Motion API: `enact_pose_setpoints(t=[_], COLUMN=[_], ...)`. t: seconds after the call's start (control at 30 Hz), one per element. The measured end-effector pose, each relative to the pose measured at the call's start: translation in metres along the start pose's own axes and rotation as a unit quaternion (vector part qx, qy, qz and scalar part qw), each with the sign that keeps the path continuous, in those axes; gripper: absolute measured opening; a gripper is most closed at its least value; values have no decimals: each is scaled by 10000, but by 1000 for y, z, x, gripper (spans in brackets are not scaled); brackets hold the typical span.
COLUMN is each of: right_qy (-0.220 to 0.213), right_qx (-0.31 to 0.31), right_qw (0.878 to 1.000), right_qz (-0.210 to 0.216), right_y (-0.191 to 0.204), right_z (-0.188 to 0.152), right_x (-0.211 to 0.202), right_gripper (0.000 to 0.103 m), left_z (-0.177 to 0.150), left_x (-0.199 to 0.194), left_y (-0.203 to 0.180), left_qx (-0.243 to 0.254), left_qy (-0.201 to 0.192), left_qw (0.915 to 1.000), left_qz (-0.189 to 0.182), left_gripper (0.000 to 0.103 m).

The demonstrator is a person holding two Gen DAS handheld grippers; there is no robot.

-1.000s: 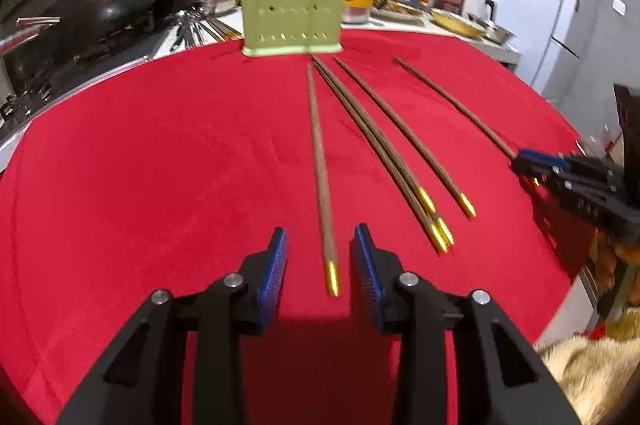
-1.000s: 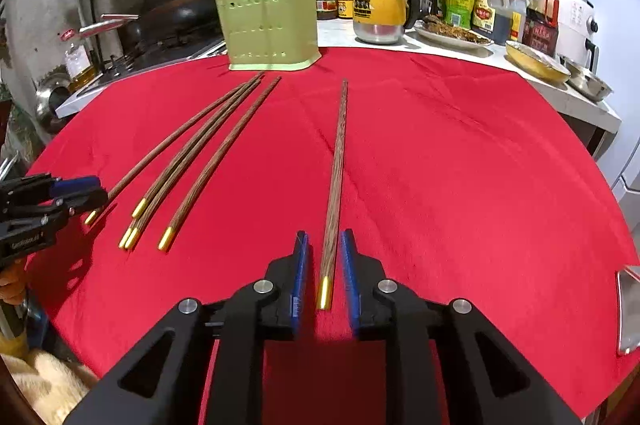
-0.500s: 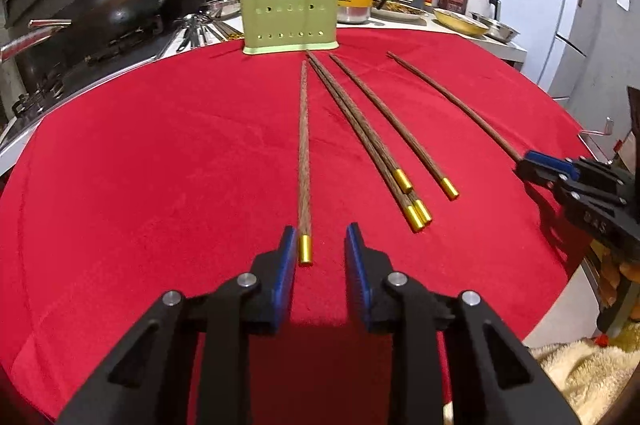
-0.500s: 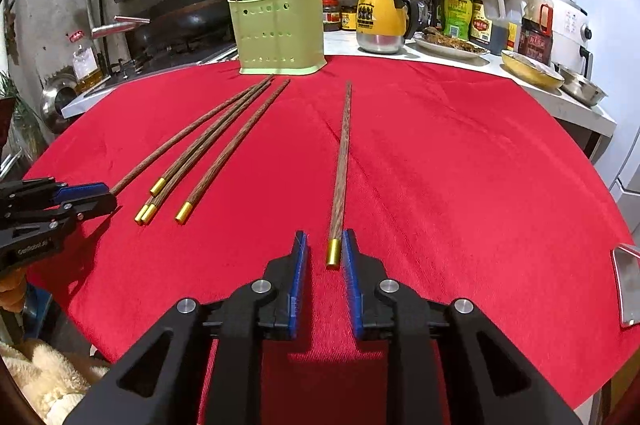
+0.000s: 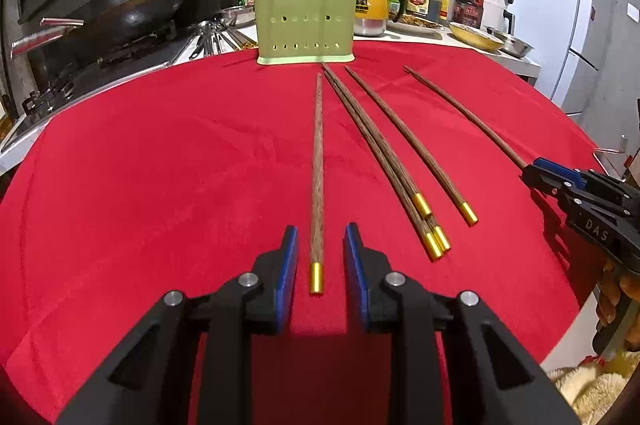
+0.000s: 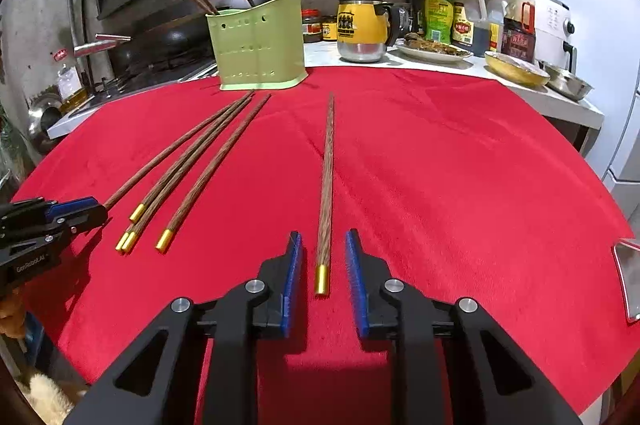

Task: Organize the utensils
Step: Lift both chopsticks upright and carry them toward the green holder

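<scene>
Pickup step being set up. Left gripper [image 5: 320,257]: jaws closing, leftmost chopstick [image 5: 318,165] being straddled on red-clothed desk [image 5: 160,165], pads not yet touching. Right gripper [image 6: 323,265]: jaws parted around rightmost chopstick [image 6: 327,177]. Next likely being called for: pinching gold ends, carrying to green holder [image 5: 306,19].

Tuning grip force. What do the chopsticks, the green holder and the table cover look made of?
Chopsticks: dark wood by the streaked grain, matte, with shiny gold caps, likely metal. Green holder: probably moulded plastic, smooth, punched with drain holes. Red cloth: soft fabric, seemingly short-napped, with creases and no glare.
</scene>
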State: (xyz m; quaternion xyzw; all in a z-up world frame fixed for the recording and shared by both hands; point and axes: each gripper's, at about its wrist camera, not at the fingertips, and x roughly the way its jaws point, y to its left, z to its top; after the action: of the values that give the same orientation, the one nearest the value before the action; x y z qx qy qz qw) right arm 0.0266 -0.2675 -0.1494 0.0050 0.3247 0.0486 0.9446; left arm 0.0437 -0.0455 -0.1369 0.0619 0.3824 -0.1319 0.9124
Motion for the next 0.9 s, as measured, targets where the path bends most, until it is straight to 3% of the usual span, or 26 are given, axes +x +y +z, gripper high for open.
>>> enact_pose_setpoints(t=[0.07, 0.1, 0.4, 0.57, 0.8, 0.9], right_qy=[-40, -64, -128, -526, -1208, -1039], right_qx=[-31, -46, 162, 191, 59, -58], right_qw=[10000, 10000, 9998, 9983, 9922, 9940], right_qz=[-11, -6, 82, 175, 301, 347], right_y=[1, 1, -6, -9, -4, 2], right_z=[-1, -2, 2, 24, 72, 92], right_x=[0, 0, -12, -47, -96, -102], right_gripper=[18, 11, 7, 7, 7, 7], left_z=[-1, -1, 3, 27, 68, 79], left_x=[0, 0, -10, -48, -115, -134], left_y=[-2, 0, 14, 30, 45, 50], left_qx=[114, 121, -115, -232, -224, -245], left_qy=[-26, -33, -174, -780, -1918, -2239], left_qw=[9998, 9997, 9998, 9967, 9809, 9740], left_qz=[159, 195, -18, 74, 215, 241], left_gripper=[13, 7, 7, 7, 7, 7])
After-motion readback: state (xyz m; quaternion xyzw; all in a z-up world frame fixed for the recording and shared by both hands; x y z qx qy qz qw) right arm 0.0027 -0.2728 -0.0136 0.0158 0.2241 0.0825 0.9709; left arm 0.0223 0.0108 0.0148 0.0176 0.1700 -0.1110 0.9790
